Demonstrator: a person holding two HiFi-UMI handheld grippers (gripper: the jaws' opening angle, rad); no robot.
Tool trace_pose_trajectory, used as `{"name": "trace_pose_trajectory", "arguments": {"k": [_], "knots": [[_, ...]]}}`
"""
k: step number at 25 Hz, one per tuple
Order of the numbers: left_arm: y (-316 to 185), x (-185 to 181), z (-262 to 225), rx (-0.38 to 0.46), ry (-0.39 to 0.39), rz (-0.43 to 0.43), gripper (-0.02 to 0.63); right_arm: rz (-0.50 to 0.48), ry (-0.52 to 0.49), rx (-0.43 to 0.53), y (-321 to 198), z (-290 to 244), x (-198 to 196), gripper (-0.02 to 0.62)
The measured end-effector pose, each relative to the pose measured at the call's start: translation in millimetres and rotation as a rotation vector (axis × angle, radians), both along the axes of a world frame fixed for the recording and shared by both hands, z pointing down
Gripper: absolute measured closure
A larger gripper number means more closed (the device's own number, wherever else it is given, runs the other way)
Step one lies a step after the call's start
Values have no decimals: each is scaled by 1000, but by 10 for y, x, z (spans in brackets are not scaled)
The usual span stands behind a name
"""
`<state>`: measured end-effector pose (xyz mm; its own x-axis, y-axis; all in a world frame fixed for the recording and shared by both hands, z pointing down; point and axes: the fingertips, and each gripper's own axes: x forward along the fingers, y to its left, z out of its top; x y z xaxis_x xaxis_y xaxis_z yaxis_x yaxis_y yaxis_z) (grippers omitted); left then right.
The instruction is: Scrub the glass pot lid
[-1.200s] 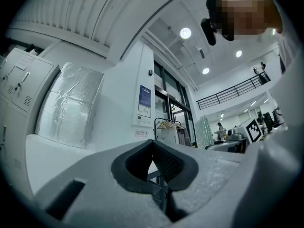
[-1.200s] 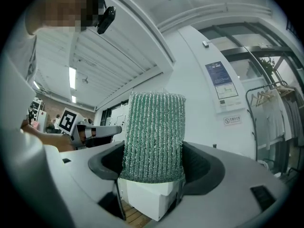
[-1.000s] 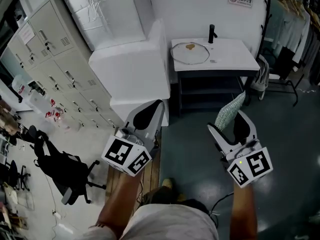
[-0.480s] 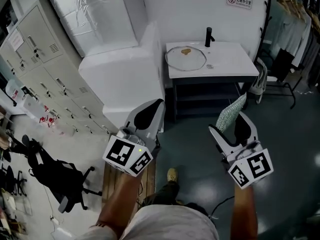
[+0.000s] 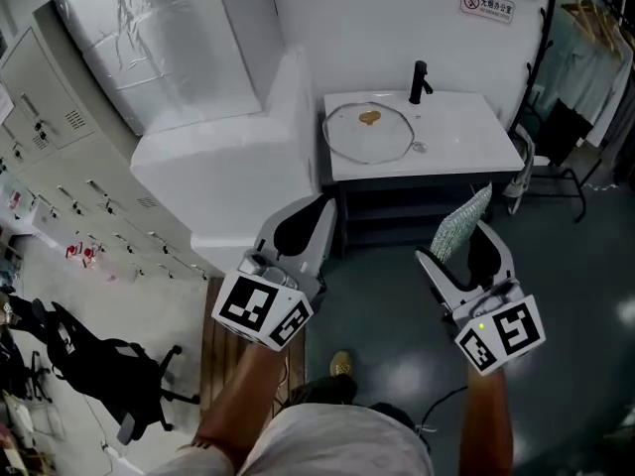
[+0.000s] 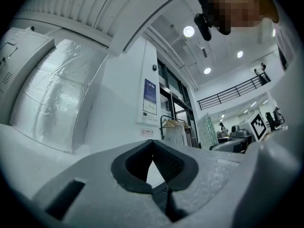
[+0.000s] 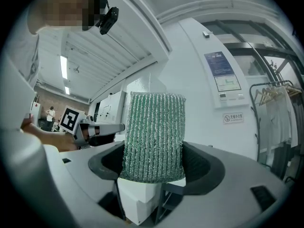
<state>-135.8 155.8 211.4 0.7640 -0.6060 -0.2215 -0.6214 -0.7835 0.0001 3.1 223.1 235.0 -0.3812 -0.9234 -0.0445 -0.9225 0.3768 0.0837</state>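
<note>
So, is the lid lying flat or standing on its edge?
Flat. In the head view the lid shows its whole round outline on the white counter, left of the black tap.

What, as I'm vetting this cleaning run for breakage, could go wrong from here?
1. The glass pot lid lies loose near the left edge of the white sink top. The left gripper is shut and empty, so scrubbing unbraced might slide the lid off.
2. The right gripper clamps only the lower end of the green scouring pad. Pressed on the brown stain, the pad may fold or slip out.
</note>
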Motion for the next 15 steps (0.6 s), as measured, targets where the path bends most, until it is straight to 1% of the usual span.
{"name": "trace_pose_trajectory", "arguments": {"k": [7,15], "knots": [[-688,100,59,-17,8,11,591,19,12,-21,-641,53,20,247],[-1093,262,188,-51,18,17,591,28,22,-39,-1032,120,118,247]]}}
